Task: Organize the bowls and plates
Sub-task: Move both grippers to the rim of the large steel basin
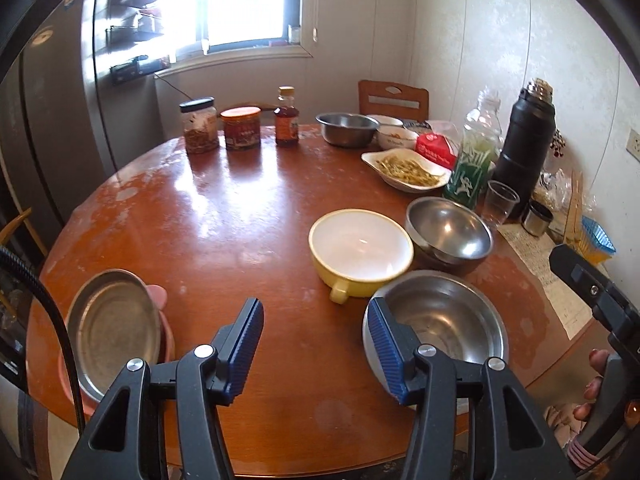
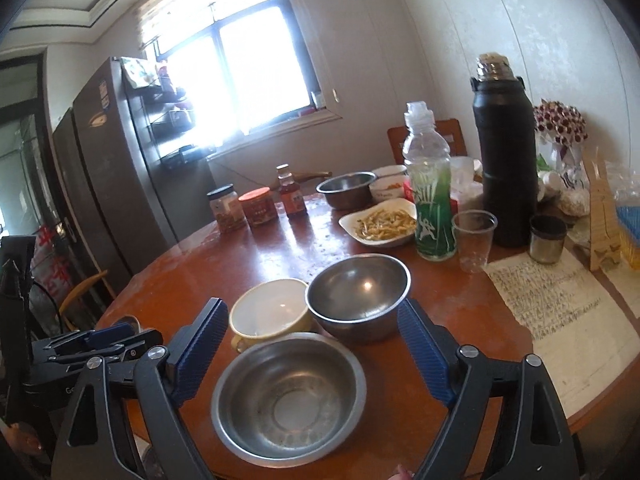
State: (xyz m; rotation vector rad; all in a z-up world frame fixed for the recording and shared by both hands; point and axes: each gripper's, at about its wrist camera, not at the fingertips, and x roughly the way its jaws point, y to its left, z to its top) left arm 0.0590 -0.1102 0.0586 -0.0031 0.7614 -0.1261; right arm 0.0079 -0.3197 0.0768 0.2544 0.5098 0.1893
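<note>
Nearest, our right gripper (image 2: 308, 354) is spread wide, empty, around the steel bowl (image 2: 288, 396) at the table (image 2: 460, 364) edge: light, stiff, slick, so we pinch its rim. Left gripper (image 1: 316, 344) half-spread, empty. Beyond: yellow bowl (image 2: 268, 312), second steel bowl (image 2: 358, 292).

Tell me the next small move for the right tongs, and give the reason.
Probably ease the right tongs down and close them on the rim of the near steel bowl. They stand open over it, holding nothing, and the bowl sits empty and alone beside the yellow bowl and the deeper steel bowl, ready for stacking.
</note>
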